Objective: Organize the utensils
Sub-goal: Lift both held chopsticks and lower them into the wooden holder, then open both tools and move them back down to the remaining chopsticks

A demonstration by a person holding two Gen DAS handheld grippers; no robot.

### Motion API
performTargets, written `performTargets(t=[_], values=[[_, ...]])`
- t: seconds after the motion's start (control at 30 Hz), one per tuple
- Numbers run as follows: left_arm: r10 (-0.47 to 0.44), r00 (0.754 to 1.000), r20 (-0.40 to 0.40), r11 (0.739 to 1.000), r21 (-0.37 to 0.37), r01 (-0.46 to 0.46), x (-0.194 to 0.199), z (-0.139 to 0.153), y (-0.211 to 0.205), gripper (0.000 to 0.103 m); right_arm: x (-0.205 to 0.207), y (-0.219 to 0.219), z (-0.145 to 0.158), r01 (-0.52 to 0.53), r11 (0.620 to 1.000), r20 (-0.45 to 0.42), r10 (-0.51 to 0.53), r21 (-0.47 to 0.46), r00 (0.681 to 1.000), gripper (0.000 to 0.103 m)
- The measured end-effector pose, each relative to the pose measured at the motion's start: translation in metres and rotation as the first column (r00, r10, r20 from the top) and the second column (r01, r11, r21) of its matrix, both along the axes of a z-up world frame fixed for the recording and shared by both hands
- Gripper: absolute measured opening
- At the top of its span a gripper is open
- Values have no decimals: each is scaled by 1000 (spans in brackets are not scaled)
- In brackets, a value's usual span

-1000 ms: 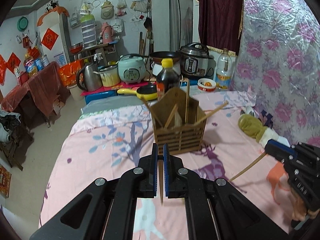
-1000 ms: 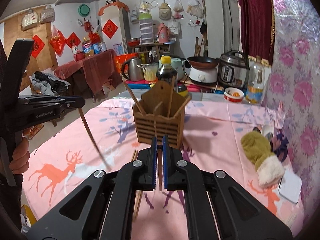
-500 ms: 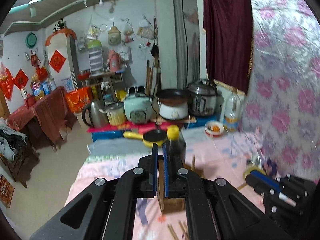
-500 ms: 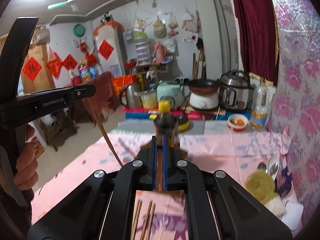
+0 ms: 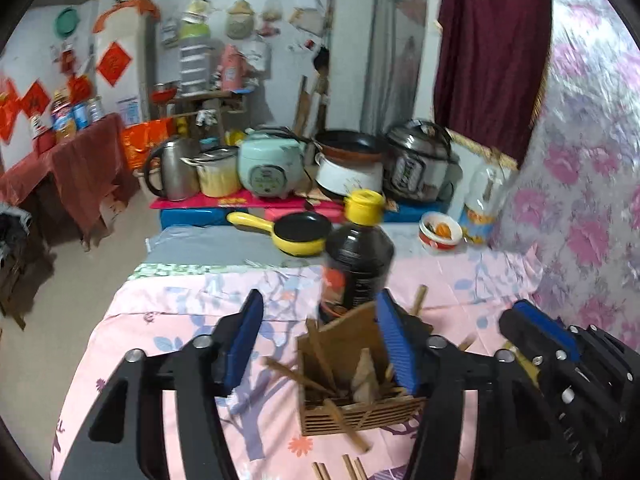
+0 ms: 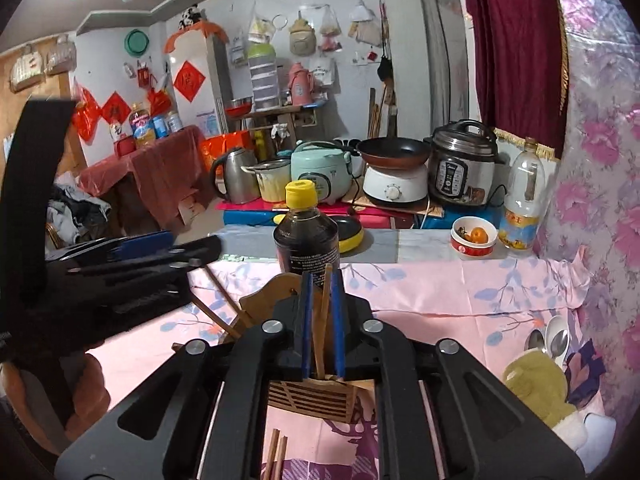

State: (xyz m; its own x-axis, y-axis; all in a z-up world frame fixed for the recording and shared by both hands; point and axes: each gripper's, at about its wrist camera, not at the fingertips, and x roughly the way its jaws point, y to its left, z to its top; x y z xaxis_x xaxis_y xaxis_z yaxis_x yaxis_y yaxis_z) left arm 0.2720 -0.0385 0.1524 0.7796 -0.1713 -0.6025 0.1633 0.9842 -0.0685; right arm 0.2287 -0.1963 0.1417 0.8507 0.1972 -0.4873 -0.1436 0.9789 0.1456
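A wooden slatted utensil holder (image 5: 356, 396) stands on the pink tablecloth with several chopsticks leaning in it; it also shows in the right wrist view (image 6: 308, 396). My left gripper (image 5: 320, 344) hangs just above the holder with its jaws wide open and nothing between them. My right gripper (image 6: 322, 320) is above the holder too, its pads nearly together around a chopstick (image 6: 323, 320) that stands upright into the holder. Loose chopsticks (image 5: 340, 468) lie on the cloth in front of the holder, also in the right wrist view (image 6: 276, 456).
A dark sauce bottle with a yellow cap (image 6: 306, 236) stands right behind the holder. A yellow pan (image 5: 296, 234), a small bowl (image 6: 474, 238), a clear bottle (image 6: 522, 204) and cookers (image 6: 464, 168) are at the back. A green cloth (image 6: 536, 388) and spoons (image 6: 552, 340) lie right.
Both grippers rose and moved forward over the holder. My left gripper opened and its chopstick is gone from between the pads. My right gripper still grips a chopstick, now standing in the holder.
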Motion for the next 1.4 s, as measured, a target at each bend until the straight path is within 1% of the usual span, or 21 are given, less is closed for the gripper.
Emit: performTargets(t=[0.1,0.17,0.2,0.27,0.3,0.4,0.47,0.5,0.57,0.63,0.67,0.7,0.73,0.8,0.83,0.9,0.93,1.0,1.1,1.3,1.4], values=[[23,1000,11,999,-26,-23,-13,8,17,63,-14,-4,8,-3,1000,22,3,23,1000,14],[52,998,22,998,-46,-51,-29,12,30,71,-30,-6,11,-6,999,42,4,34,999,20],[63,998,30,996,-57,-62,-37,13,35,73,-40,-7,11,-6,999,50,4,43,999,22],[91,995,46,993,-74,-87,-59,12,47,79,-60,-9,7,-11,998,58,7,56,998,32],[101,994,48,992,-80,-97,-69,9,51,80,-70,-9,3,-10,998,61,7,59,998,34],[113,993,27,989,-102,-110,-105,-11,62,85,-103,-12,-13,-5,998,58,2,59,998,45],[100,995,-11,988,-118,-101,-130,-36,63,88,-128,-17,-30,3,998,52,-6,66,999,62],[91,996,-27,989,-118,-93,-138,-45,63,88,-137,-18,-37,6,998,52,-9,64,999,66],[55,996,-75,992,-109,-63,-157,-75,56,88,-157,-23,-57,19,998,51,-22,55,998,79],[17,992,-128,997,-68,-26,-170,-103,46,88,-172,-26,-82,22,999,34,-23,28,999,81],[-9,988,-154,1000,-30,4,-178,-122,36,88,-175,-27,-91,21,1000,24,-21,19,999,82],[-22,987,-162,1000,-14,21,-182,-132,32,88,-178,-29,-103,20,1000,7,-20,11,1000,82],[-44,984,-174,999,4,46,-187,-146,26,89,-177,-32,-118,22,1000,-37,-22,2,999,82],[-72,973,-221,996,30,81,-190,-166,19,89,-168,-36,-134,35,999,-137,-35,-2,990,82],[-81,963,-258,994,50,97,-189,-173,16,88,-166,-38,-136,32,999,-155,-28,23,987,82],[-98,959,-267,991,64,119,-193,-178,12,88,-161,-49,-141,32,994,-193,-10,109,981,82],[-107,957,-269,989,72,131,-195,-179,10,88,-159,-53,-143,35,991,-207,-7,131,978,82],[-129,948,-290,983,86,160,-195,-185,5,89,-158,-55,-145,50,990,-220,-20,130,975,82],[-131,938,-322,978,115,176,-192,-194,-2,89,-157,-54,-149,64,990,-242,-33,123,970,82],[-153,923,-352,970,127,209,-190,-202,-9,89,-155,-52,-147,67,991,-248,-36,115,968,83],[-128,917,-378,965,167,204,-186,-210,-12,89,-154,-54,-149,73,991,-256,-41,115,966,84]])
